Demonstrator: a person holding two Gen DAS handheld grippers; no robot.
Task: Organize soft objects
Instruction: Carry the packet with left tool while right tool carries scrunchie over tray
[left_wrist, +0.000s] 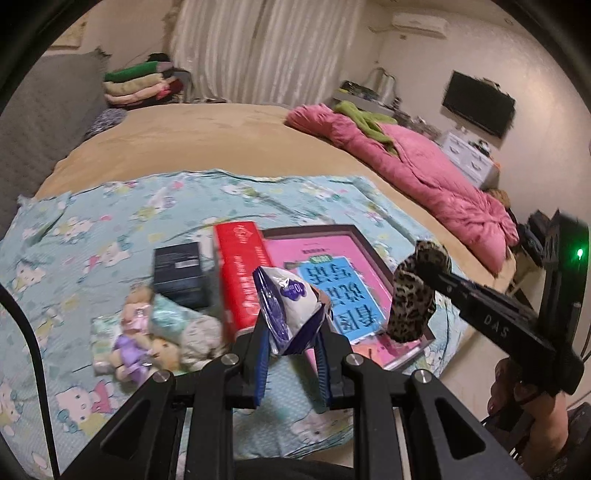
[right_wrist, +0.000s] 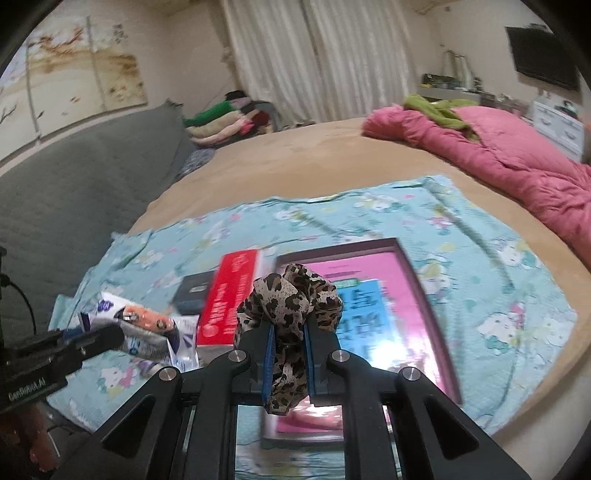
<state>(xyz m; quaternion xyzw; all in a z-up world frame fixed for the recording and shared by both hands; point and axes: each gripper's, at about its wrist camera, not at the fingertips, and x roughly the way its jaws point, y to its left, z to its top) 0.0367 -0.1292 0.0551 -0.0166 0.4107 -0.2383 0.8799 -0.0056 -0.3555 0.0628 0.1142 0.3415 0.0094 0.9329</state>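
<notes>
left fingers (left_wrist: 291, 354) clamp a tissue packet (left_wrist: 286, 306), right fingers (right_wrist: 290, 354) a leopard scrunchie (right_wrist: 291, 299), above a book-filled tray (right_wrist: 424, 291).

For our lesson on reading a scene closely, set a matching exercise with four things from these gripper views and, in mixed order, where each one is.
Things:
1. leopard-print scrunchie
2. tissue packet
3. plush doll
4. pink quilt

Places:
A. lying on the cartoon-cat sheet, beside small soft packs
B. clamped in the right gripper
C. bunched along the bed's far right side
D. clamped in the left gripper

Pairs: 1-B, 2-D, 3-A, 4-C
</notes>
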